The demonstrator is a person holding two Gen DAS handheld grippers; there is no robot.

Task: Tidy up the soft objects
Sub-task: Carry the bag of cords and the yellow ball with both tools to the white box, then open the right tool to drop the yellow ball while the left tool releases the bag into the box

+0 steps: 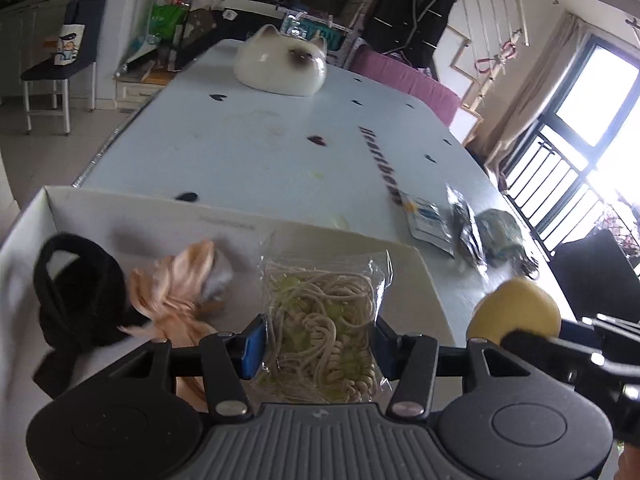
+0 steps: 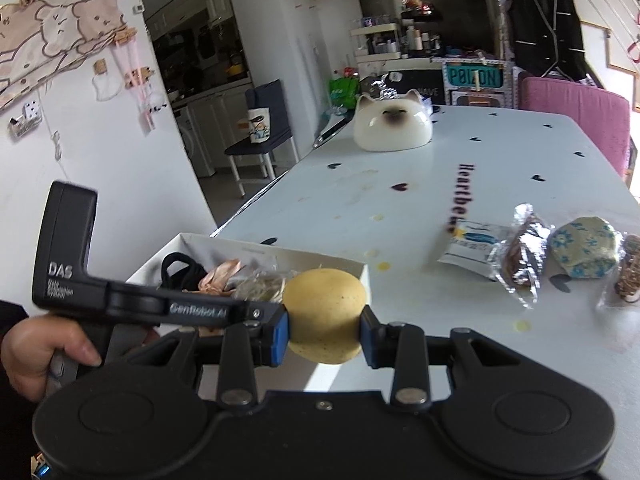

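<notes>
A white cardboard box sits at the table's near left corner. In it lie a black fabric loop, a peach satin piece and a clear bag of cream and green coiled cords. My left gripper hangs over the box with its blue pads either side of the bag; whether they grip it I cannot tell. My right gripper is shut on a soft yellow ball, held above the table beside the box's right wall. The ball also shows in the left wrist view.
On the table to the right lie a white and blue packet, a foil-wrapped item, a blue flowered soft lump and another wrapped item. A cat-face ceramic dish stands at the far end. A pink chair is behind.
</notes>
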